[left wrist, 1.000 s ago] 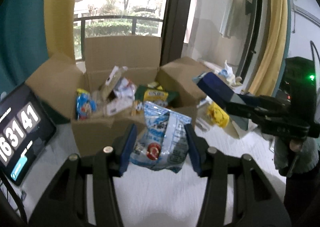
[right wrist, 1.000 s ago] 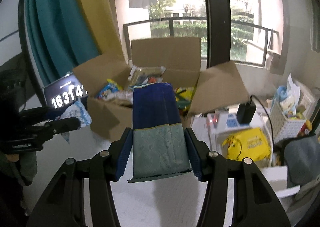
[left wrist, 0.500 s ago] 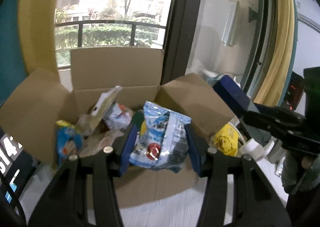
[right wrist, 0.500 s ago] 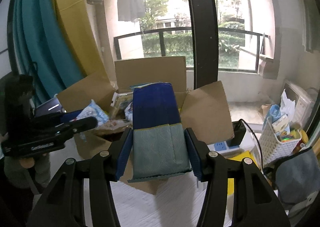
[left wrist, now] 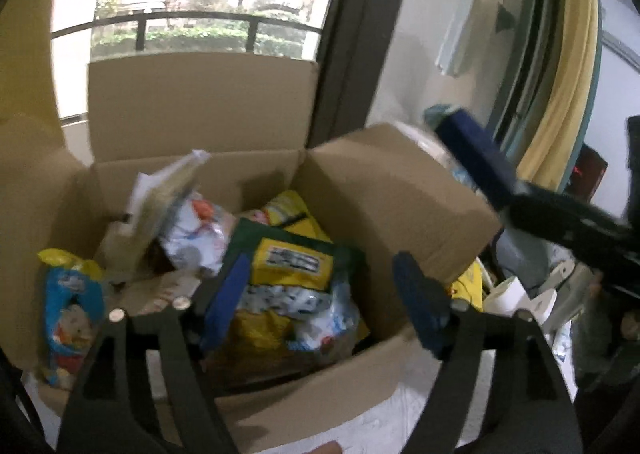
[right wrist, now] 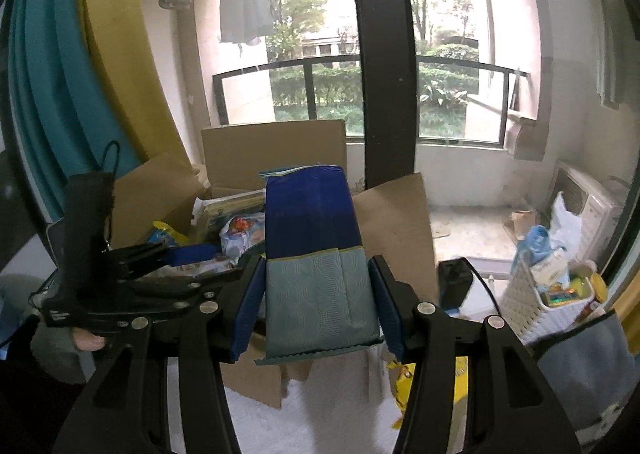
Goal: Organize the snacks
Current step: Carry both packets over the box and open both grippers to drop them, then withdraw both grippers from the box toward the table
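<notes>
Above cardboard box (left wrist: 304,390) rim, open left gripper (left wrist: 320,294)

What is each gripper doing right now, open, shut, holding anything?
Left gripper: open, jaws just widened; pale blue-and-white snack bag released into the cardboard box.
Right gripper: shut on the dark blue and teal packet.

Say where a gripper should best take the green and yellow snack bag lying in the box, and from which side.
Probably from above, across the narrow width of the green and yellow snack bag. It lies flat on top of other packets in the cardboard box, walls blocking sideways approach; its left and right edges look exposed.
</notes>
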`<state>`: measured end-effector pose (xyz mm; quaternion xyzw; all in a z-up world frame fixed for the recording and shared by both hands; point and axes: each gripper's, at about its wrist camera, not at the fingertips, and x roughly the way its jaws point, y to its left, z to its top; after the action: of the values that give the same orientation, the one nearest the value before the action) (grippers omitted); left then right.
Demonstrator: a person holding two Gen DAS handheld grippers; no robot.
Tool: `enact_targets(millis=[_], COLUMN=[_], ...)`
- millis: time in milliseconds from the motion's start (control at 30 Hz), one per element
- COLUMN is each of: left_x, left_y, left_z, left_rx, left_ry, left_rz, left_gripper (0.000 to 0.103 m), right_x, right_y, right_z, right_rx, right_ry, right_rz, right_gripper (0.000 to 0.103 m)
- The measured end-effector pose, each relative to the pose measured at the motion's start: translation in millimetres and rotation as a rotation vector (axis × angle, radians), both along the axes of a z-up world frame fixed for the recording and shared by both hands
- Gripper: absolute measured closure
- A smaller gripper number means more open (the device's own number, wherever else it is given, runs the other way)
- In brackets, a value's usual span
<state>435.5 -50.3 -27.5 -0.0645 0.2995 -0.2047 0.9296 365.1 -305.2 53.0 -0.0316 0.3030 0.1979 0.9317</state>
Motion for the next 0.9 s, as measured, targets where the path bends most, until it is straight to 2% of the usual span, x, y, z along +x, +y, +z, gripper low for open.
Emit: enact_targets(millis=[167,333,500,533,567,600,700,900], left_x=[-9.9,-17.3,-9.4,-7.2,-7.1,-8.0,-11.6,-41.6], left_y=[34.4,69.1,94.2,97.8,99.3,101.8,105.8,94.0], left_z=[27.9,49.9,51.6,50.8,49.8,49.5,54.0,67.8], left_rx=[-0.038,-0.02,-0.047,-0.051,-0.053,-0.056,-0.069,-0.084], left_ry=[-0.06,-0.13,-0.116,-0.108,-0.103,-0.101,-0.107,-0.145], left_rz=[0.086,0.199,0.262,0.271,0.273,0.273,0.271,0.245], left_gripper=[0.025,0.025,0.025,0.025,0.025,0.025,0.025,0.025], right_x=[22.5,52.1,88.2,93.0,99.4,103.4,98.7,60.8], right_y=[26.6,51.3,73.0,74.9,77.1,78.7,80.0,71.9], right_z=[-4.0,-13.2,-27.0,-29.3,-31.8,-33.8,-32.4,-19.9], right_rx=[0.011,0.028,0.051,0.057,0.058,0.06,0.073,0.041], right_ry=[0.003,0.018,0.054,0.056,0.063,0.075,0.077,0.065], right_rz=[0.032,0.048,0.003,-0.006,-0.018,-0.023,-0.021,-0.019], right_gripper=[0.048,0.048,0.048,0.045,0.033,0.028,0.025,0.025])
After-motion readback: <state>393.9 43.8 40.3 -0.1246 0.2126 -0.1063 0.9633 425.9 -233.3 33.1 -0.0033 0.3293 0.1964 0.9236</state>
